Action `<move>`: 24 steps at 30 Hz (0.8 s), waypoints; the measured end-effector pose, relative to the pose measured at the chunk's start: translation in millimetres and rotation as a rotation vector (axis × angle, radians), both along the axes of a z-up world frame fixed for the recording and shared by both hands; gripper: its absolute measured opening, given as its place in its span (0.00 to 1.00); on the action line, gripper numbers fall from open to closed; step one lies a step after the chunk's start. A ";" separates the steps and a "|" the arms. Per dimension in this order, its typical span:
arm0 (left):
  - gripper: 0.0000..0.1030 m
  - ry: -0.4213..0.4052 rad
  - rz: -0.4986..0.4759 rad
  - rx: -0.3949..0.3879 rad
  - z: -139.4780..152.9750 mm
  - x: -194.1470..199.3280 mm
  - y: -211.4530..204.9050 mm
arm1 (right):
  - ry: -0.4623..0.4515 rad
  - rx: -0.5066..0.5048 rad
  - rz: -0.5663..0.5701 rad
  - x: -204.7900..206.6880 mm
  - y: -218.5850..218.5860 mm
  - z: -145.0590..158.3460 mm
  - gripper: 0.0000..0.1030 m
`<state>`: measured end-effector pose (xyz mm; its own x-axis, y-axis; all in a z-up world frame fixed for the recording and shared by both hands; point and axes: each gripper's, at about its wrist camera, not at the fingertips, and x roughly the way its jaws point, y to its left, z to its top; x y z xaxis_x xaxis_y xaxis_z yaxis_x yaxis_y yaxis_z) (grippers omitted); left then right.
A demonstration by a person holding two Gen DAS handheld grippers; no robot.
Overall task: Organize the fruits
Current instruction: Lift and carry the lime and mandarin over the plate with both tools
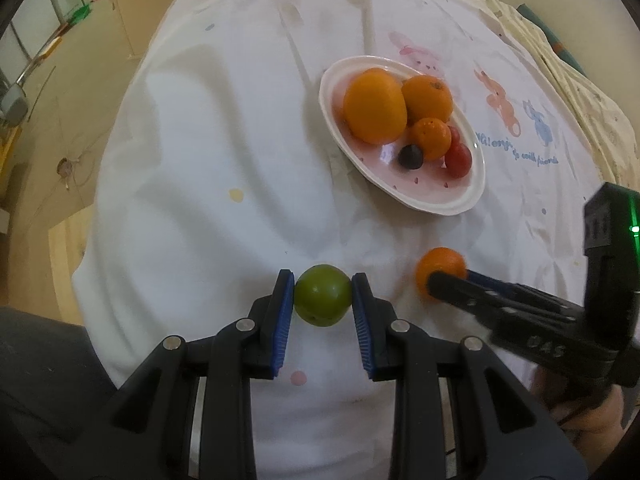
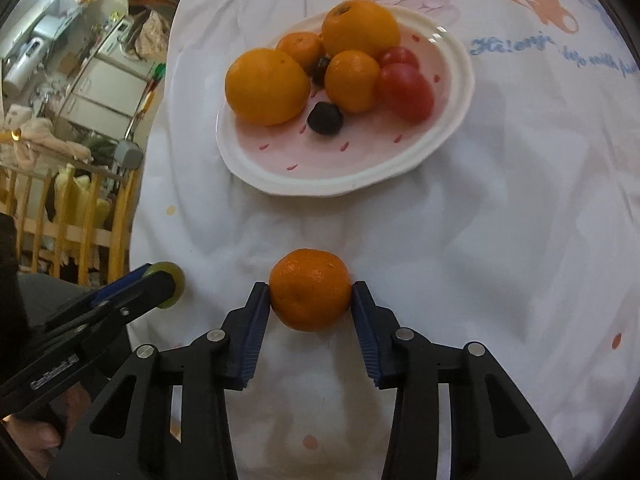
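Observation:
My left gripper [image 1: 323,294] is shut on a green round fruit [image 1: 323,295], its blue pads touching both sides, just over the white cloth. My right gripper [image 2: 311,295] is shut on a small mandarin [image 2: 310,294]; this mandarin [image 1: 440,270] and the right gripper's fingers [image 1: 472,292] also show in the left wrist view. A white oval plate with a pink centre [image 1: 448,196] [image 2: 320,176] lies ahead, holding two big oranges [image 2: 267,86], mandarins [image 2: 352,80], red tomatoes [image 2: 406,92] and a dark berry [image 2: 325,118]. The left gripper's fingers [image 2: 152,284] and green fruit [image 2: 176,280] show at the left of the right wrist view.
A white tablecloth [image 1: 224,140] with cartoon animal prints and blue writing covers the table. The table edge drops off to the left, with wooden railings [image 2: 80,216] and household clutter beyond. A patterned cloth [image 1: 580,92] lies at the far right.

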<state>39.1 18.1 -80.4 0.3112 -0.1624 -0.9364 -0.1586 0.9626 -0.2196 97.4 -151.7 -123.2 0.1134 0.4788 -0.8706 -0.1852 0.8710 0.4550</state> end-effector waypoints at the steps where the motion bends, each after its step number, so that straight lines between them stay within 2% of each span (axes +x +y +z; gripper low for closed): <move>1: 0.25 -0.004 -0.002 0.006 0.6 -0.2 0.0 | -0.007 0.006 -0.012 0.2 -4.3 3.3 0.42; 7: 0.25 -0.021 -0.007 0.025 5.6 0.4 -1.0 | -0.063 0.054 -0.087 2.1 -24.4 28.6 0.42; 12: 0.25 -0.052 -0.015 0.039 20.7 8.0 -2.8 | -0.132 0.112 -0.148 3.5 -44.5 57.4 0.42; 17: 0.25 -0.108 -0.048 0.063 46.6 27.1 -6.8 | -0.207 0.149 -0.176 8.4 -56.4 83.1 0.42; 24: 0.25 -0.170 -0.090 0.096 75.2 66.7 -7.7 | -0.259 0.173 -0.173 33.5 -60.7 109.7 0.42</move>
<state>105.9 10.4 -5.2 0.4543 -0.1094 -0.8841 -0.0398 0.9889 -0.1428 131.0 -212.4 -13.6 0.4116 0.5711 -0.7103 -0.1702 0.8138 0.5557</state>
